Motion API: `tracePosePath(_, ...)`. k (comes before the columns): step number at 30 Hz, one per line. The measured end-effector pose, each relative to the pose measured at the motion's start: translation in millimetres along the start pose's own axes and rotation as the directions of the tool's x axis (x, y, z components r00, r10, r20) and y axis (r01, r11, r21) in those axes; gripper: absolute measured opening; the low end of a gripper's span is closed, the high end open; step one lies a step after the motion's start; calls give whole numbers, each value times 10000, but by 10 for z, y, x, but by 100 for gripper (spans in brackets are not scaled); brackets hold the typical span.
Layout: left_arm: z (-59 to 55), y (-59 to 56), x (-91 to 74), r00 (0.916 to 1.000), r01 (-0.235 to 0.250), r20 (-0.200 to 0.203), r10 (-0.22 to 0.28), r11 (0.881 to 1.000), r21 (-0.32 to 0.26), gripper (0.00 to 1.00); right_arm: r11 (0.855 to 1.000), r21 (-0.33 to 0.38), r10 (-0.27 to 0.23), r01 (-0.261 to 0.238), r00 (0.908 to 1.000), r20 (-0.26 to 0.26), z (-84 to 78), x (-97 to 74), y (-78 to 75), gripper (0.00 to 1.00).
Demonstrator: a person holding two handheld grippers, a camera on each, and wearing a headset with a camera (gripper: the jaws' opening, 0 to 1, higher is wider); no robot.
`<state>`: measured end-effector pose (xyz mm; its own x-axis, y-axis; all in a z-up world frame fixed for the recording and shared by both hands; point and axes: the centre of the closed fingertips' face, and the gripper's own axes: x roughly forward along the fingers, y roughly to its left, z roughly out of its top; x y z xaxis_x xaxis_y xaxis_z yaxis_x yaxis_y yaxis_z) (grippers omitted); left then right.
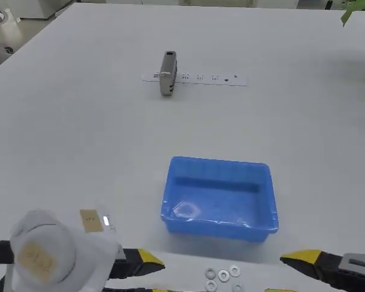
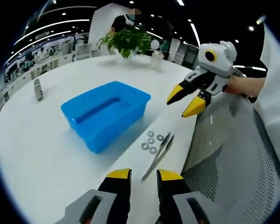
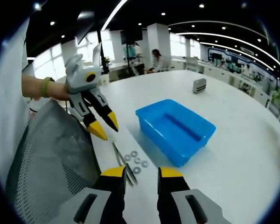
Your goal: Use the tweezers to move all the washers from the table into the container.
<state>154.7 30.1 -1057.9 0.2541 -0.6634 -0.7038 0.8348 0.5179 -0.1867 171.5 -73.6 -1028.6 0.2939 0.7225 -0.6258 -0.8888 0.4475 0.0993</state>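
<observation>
Washers (image 1: 222, 277) sat bottom centre in head view, just below the blue container (image 1: 219, 198). Left gripper view: tweezers (image 2: 158, 156) lay beside them on the worktop (image 2: 37, 154), left tongs (image 2: 143, 179) parted, empty. Right gripper view: right tongs (image 3: 142, 175) likewise parted.

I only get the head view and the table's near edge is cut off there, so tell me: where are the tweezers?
Observer: The tweezers lie flat on the table, right beside the washers.
Operator: How many washers?
Observer: Five, in a loose cluster between the tweezers and the blue container.
Operator: Are the tools holding anything?
Observer: No, the left tool and right tool are both open and empty.
</observation>
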Motion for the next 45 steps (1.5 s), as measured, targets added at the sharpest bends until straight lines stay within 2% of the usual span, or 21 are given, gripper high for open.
tracePosePath(4,-79,-5,59,9983,131,-576,-92,9976,683,10,9998,-7,215,-215,9996,-197,-45,54,43,21)
tracePosePath(9,-104,-27,122,9951,271,-977,-139,9905,1351,7,9987,-150,484,-495,9966,-668,-152,119,110,23)
tracePosePath(13,-134,-25,164,9901,401,-1399,-118,9788,2010,5,9972,-390,594,-632,9941,-912,-187,149,159,23)
tracePosePath(15,-151,0,173,9858,394,-1676,85,9589,2808,0,9966,-467,623,-672,9931,-995,-199,154,170,24)
tracePosePath(17,-200,5,184,9773,500,-2108,227,9415,3332,0,9964,-478,654,-706,9925,-1028,-208,156,176,25)
tracePosePath(18,-163,-21,211,9799,643,-1992,79,9333,3532,0,9964,-480,642,-694,9927,-1023,-209,155,176,24)
tracePosePath(19,-177,-7,216,9774,545,-2103,208,9366,3461,0,9966,-472,629,-679,9929,-1006,-206,154,175,24)
tracePosePath(22,-174,-9,220,9746,709,-2233,170,9225,3795,0,9974,-350,598,-636,9932,-1000,-214,153,171,26)
tracePosePath(24,-179,-9,219,9704,833,-2407,216,9052,4168,0,9975,-318,601,-636,9929,-1024,-230,158,168,27)
tracePosePath(25,-181,-9,220,9672,941,-2528,248,8894,4473,0,9975,-322,598,-635,9928,-1038,-235,160,168,27)
tracePosePath(26,-186,-19,219,9649,1056,-2618,213,8813,4606,0,9974,-342,594,-635,9920,-1115,-254,166,167,27)
tracePosePath(27,-183,-29,226,9625,1207,-2706,183,8646,4877,0,9973,-370,593,-641,9912,-1181,-268,169,167,27)
tracePosePath(28,-186,-34,225,9613,1230,-2752,168,8672,4825,0,9969,-478,553,-622,9893,-1352,-298,173,162,25)
tracePosePath(29,-194,-54,225,9576,1498,-2881,2,8539,4984,0,9964,-561,548,-633,9882,-1428,-311,175,163,24)
tracePosePath(31,-183,-73,228,9597,1531,-2809,-23,8427,5162,0,9955,-677,557,-660,9880,-1437,-309,175,171,24)
tracePosePath(33,-182,-81,210,9591,1512,-2829,8,8437,5150,0,9946,-772,581,-697,9880,-1434,-298,177,181,24)
tracePosePath(35,-150,-100,162,9620,1482,-2729,-42,8477,5094,0,9929,-937,598,-733,9885,-1391,-280,180,199,23)
tracePosePath(39,-1,-169,29,9729,1386,-2297,-251,8587,4933,0,9892,-1164,725,-892,9874,-1405,-264,195,247,22)
tracePosePath(45,236,-301,-126,9830,1302,-1776,-457,8560,5003,0,9814,-1552,932,-1127,9875,-1274,-202,221,310,21)
